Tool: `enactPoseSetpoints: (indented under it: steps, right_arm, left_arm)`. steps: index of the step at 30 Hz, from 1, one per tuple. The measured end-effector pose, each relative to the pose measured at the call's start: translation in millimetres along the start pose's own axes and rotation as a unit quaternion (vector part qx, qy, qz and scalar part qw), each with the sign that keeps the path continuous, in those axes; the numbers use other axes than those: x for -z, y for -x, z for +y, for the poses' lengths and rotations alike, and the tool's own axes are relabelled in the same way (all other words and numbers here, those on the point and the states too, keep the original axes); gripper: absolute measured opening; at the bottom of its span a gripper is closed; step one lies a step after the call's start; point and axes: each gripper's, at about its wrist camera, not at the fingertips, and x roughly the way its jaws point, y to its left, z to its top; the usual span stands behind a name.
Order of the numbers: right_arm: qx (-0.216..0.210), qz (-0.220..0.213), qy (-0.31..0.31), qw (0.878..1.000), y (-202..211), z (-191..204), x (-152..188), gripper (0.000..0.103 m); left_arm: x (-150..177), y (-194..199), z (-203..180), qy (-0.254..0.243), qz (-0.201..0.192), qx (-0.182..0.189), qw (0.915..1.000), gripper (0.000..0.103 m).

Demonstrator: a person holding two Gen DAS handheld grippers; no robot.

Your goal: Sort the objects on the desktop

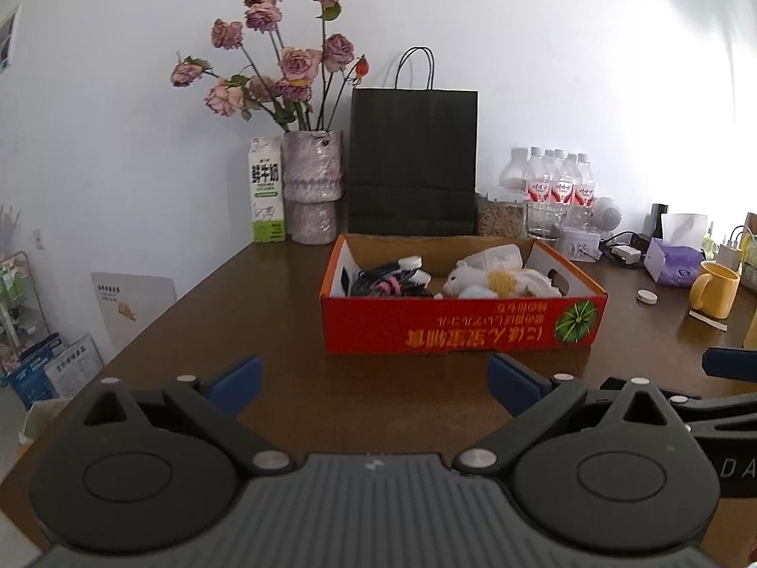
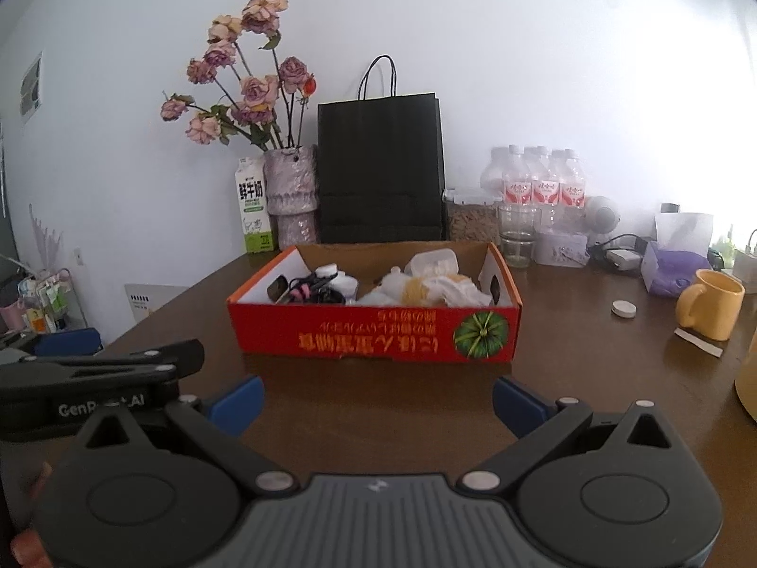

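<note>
Your left gripper [image 1: 374, 381] and right gripper [image 2: 378, 402], jaws spread and empty; red box [image 1: 459, 326] straight ahead, long side crosswise.

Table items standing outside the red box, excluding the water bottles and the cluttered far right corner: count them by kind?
Black paper bag: 1
Milk carton: 1
Flower vase: 1
Yellow mug: 1
Small white round cap: 1
Total: 5

"鲜牛奶" on milk carton [image 1: 268, 189]
</note>
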Motion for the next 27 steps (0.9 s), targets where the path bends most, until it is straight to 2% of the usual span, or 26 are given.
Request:
enactPoseSetpoints:
  steps: [7,27]
  right_arm:
    - [-0.008,0.011,-0.002,1.000,6,4,13,0.103]
    - [-0.008,0.007,-0.004,1.000,11,4,14,0.103]
  left_arm:
    - [13,13,4,0.002,0.005,-0.012,0.9999,0.103]
    - [12,21,1,-0.004,-0.003,-0.020,0.9998,0.103]
